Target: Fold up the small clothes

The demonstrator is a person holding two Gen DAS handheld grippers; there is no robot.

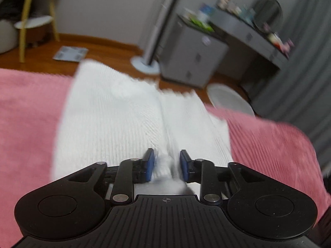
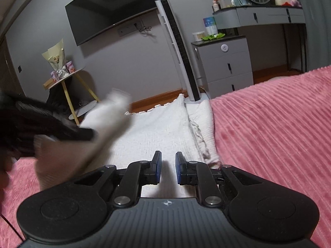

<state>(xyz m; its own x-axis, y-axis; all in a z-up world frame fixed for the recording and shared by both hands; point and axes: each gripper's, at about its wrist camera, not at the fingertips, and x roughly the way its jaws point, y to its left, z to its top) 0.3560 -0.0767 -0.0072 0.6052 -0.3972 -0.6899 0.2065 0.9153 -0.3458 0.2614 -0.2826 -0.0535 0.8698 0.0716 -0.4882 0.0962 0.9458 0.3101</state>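
Note:
A white knitted garment [image 1: 107, 113] lies on the pink blanket [image 1: 26, 113]. My left gripper [image 1: 167, 163] is shut on a bunched fold of it, with white cloth squeezed between the blue pads [image 1: 150, 161]. In the right wrist view the left gripper [image 2: 91, 133] is a dark blur at the left, holding a lifted part of the garment [image 2: 109, 111] above the flat body of the garment [image 2: 157, 128]. My right gripper [image 2: 168, 166] hovers low over the garment's near edge. Its jaws stand almost together with a slim gap, and no cloth is clamped between them.
The pink blanket [image 2: 269, 134] spreads to the right. Beyond the bed stand a white tower fan [image 2: 178, 47], a grey drawer unit [image 2: 225, 66], a dressing table [image 2: 258, 14] and a yellow-legged side table [image 2: 68, 95]. A scale [image 1: 70, 53] lies on the wooden floor.

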